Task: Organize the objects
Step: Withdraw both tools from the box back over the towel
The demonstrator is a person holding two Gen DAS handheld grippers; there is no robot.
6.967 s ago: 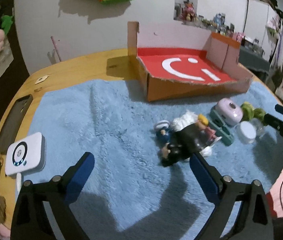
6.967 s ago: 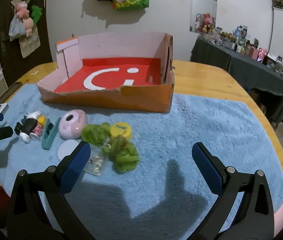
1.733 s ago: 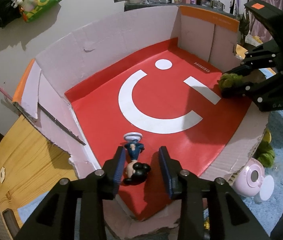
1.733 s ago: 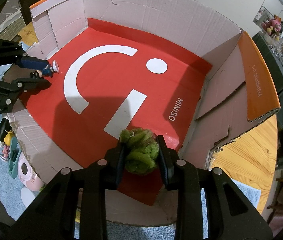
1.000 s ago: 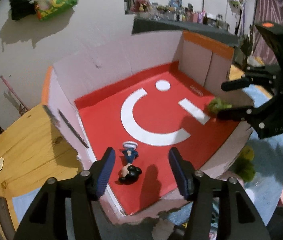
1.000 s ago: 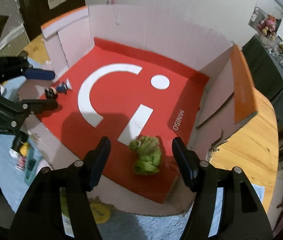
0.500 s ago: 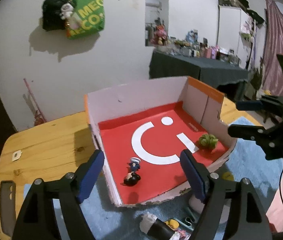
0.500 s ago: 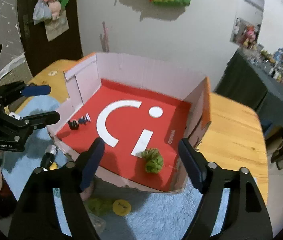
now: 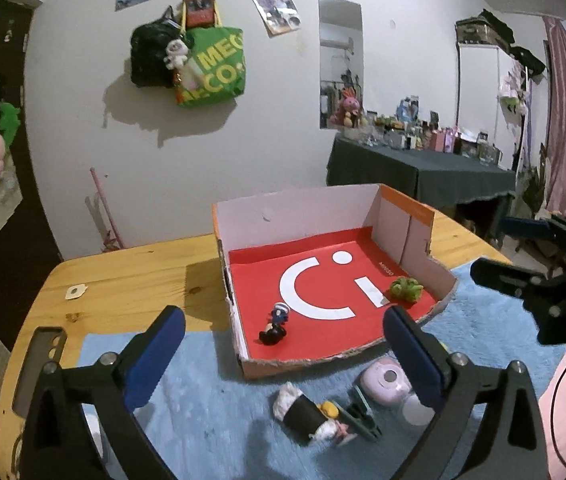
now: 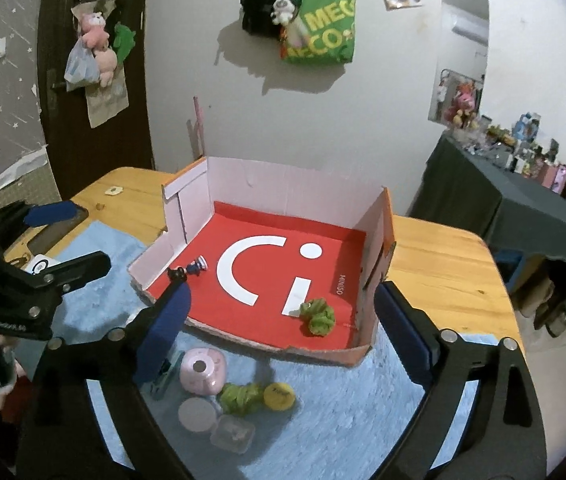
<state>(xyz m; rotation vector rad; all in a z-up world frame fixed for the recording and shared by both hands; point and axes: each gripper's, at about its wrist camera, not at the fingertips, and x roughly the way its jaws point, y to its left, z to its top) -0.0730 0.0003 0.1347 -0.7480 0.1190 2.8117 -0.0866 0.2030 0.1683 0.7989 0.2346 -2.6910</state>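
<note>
A pink camera toy (image 10: 202, 372), a yellow lid (image 10: 279, 396) and a clear case (image 10: 232, 434) crowd the blue rug (image 10: 343, 412) on my desk. Both jaws are opening on nothing — the small figure (image 9: 276, 326) lies in the red box (image 9: 339, 354) beyond my left hand-held gripper (image 9: 283, 352), the green plush (image 10: 317, 316) beyond my right hand-held gripper (image 10: 283, 332).

Torn cardboard box (image 9: 347, 360), fluffy rug (image 9: 211, 412)

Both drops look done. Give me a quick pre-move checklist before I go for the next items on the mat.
1. Left gripper empty, jaws opening: ok.
2. Right gripper empty, jaws opening: ok.
3. Figurine lying in the box, clear of the gripper: ok.
4. Green fuzzy toy on the box floor near the right wall: ok.
5. Mat cleared: not ok; pink camera, yellow lid and clear case remain.
6. Whether the case is latched: cannot tell.
</note>
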